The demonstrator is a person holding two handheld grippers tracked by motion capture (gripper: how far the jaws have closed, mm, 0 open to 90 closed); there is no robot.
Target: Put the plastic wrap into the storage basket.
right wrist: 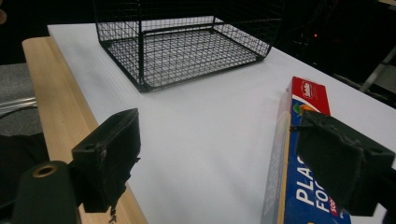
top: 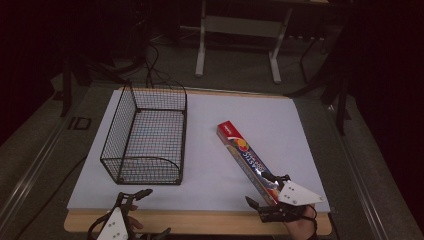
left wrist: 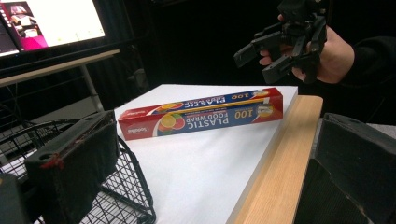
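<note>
Your right claw (top: pixel 265 192) hangs apart over the near end of the plastic wrap box (top: pixel 245 155), with the wire basket (top: pixel 145 132) standing well left on the worktop (top: pixel 300 135).

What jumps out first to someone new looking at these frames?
The long red-and-blue plastic food wrap box lies diagonally on the white sheet, its near end by the right gripper, whose jaws stand open and off the box. Left of it sits the black wire mesh basket, with nothing in it. The left gripper is at the table's near edge, open.
</note>
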